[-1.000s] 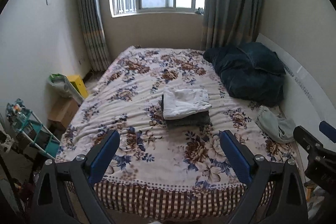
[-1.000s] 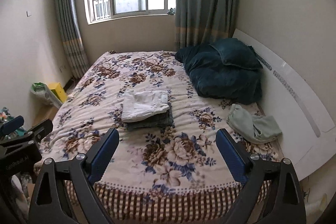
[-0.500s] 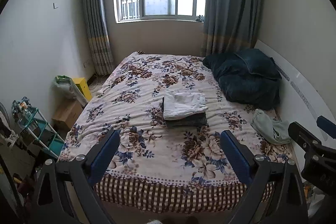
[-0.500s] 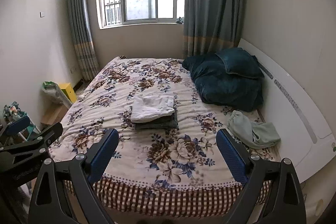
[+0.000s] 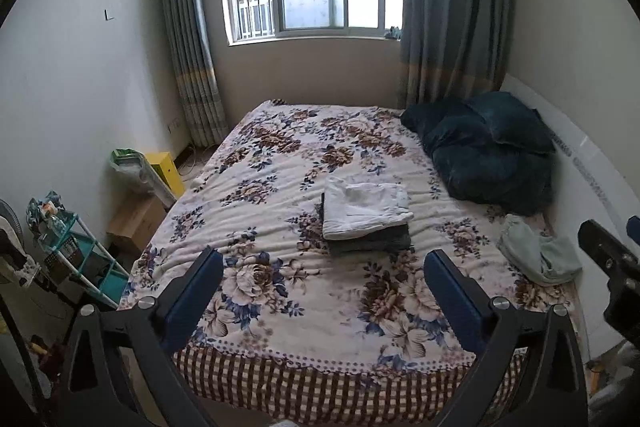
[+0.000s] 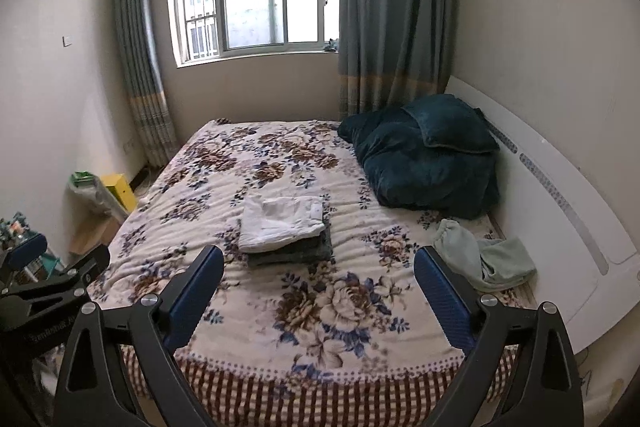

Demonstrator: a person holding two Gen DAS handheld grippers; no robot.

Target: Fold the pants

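A folded white garment (image 5: 366,205) lies on top of a folded dark grey one (image 5: 372,243) in the middle of the floral bed (image 5: 280,163); the stack also shows in the right wrist view (image 6: 282,223). A crumpled pale green garment (image 5: 538,253) lies at the bed's right side, also seen in the right wrist view (image 6: 484,259). My left gripper (image 5: 324,261) and right gripper (image 6: 316,257) are both open and empty, held back from the foot of the bed, well short of the stack.
A dark teal quilt and pillow (image 5: 488,151) are piled at the far right by the white headboard (image 6: 560,203). A teal rack (image 5: 76,255), cardboard box (image 5: 136,223) and yellow box (image 5: 164,171) stand on the floor at left.
Both grippers have pulled back and risen from the bed; the bed and stack look smaller and more of the window shows. Nothing on the bed has moved.
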